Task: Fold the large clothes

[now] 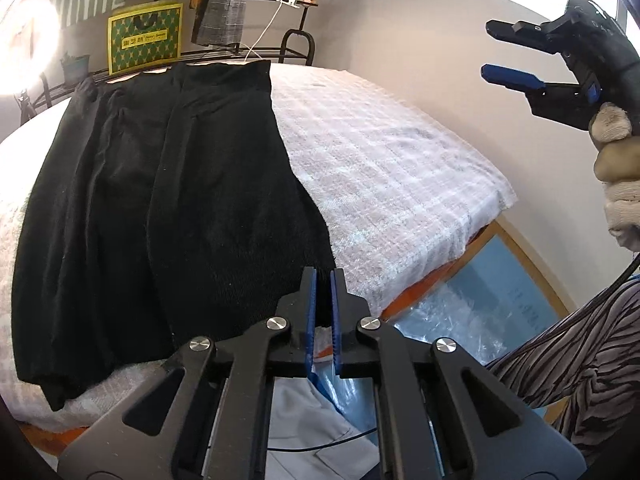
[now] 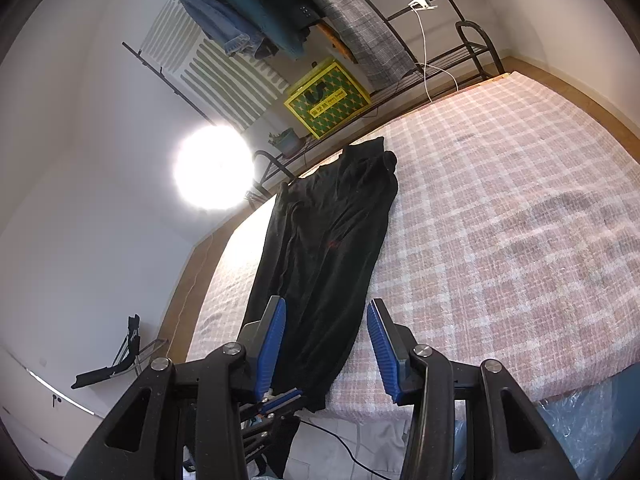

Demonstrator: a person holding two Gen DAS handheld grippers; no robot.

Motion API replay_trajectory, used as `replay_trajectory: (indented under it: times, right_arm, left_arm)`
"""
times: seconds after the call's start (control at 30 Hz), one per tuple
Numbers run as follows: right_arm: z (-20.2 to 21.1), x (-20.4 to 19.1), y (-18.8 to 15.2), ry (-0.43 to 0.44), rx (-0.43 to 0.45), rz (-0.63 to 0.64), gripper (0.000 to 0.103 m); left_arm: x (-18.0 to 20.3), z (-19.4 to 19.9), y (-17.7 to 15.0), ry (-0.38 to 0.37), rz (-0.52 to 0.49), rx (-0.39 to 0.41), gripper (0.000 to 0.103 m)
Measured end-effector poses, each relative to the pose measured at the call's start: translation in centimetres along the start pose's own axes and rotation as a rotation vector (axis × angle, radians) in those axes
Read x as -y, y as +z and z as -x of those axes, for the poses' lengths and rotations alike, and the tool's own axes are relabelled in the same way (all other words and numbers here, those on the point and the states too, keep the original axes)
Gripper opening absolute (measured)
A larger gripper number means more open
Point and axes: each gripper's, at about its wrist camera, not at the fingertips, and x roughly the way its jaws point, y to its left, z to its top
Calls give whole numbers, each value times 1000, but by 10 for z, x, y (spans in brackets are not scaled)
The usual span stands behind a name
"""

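On the checked bed, the left gripper is pinching the black garment's near edge; the right gripper is hovering with its jaws apart.

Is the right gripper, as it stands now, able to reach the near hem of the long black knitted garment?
Probably yes: the right gripper is open above the black garment, with nothing between them.

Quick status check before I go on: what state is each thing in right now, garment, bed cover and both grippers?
Black knit garment: lying lengthwise on the bed, partly folded, near hem at the bed's edge.
Pink-and-white checked bed cover: spread flat, mostly bare.
Left gripper: shut at the garment's near hem; whether it pinches fabric is unclear.
Right gripper: open, empty, raised clear of the bed.
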Motion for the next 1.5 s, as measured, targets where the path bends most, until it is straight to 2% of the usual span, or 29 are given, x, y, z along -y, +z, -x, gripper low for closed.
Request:
replay_trajectory:
  times: [0.13,0.23,0.27,0.3,0.37,0.43,0.53,0.57,0.6,0.63,0.7,0.83,0.9,1.1,1.27,1.37,1.47,1.5]
  right_arm:
    - [0,0,1,4,-6,1,46]
    - [-2,-1,1,-4,-13,10,46]
    - [-3,0,1,-8,-17,12,46]
    - [-5,0,2,-13,-19,13,46]
    - [-11,4,4,-24,-26,13,46]
    - [-18,10,9,-30,-36,0,49]
    - [-32,17,17,-28,-61,-13,50]
    - [-38,18,20,-35,-70,-4,50]
    - [-43,18,23,-45,-76,8,50]
    - [-50,19,27,-60,-82,27,50]
    - [-64,22,35,-83,-94,55,53]
    - [-107,40,60,-106,-131,32,53]
    - [-128,52,73,-96,-138,-11,54]
    - [-205,88,118,-145,-110,-117,56]
    - [-265,104,149,-167,-75,-112,56]
    - [-289,115,155,-156,-78,-149,56]
    - [-304,110,163,-177,-64,-107,56]
    - [-308,108,166,-181,-73,-95,44]
  left_arm:
    - [-3,-14,-5,-17,27,-60,4]
    - [0,-9,-6,-12,32,-46,6]
    - [3,-7,-6,-9,22,-42,14]
    - [7,-6,-5,2,6,-38,32]
    - [12,-7,-5,18,-22,-35,53]
    - [16,-10,-6,29,-49,-33,53]
    - [20,-25,-8,80,-83,-73,52]
    - [20,-28,-9,93,-94,-74,42]
    - [20,-29,-9,127,-118,-64,27]
    - [19,-31,-8,149,-128,-61,18]
    - [10,-30,-5,116,-98,-63,6]
    - [-15,-18,5,3,70,-62,6]
    - [-15,-9,8,-11,96,-39,5]
    - [-19,5,12,-46,172,11,5]
    - [-25,0,9,-76,226,-9,5]
    - [-31,-4,8,-102,263,-13,5]
    - [-32,-6,7,-125,288,-5,5]
    - [-33,-7,7,-132,297,-3,5]
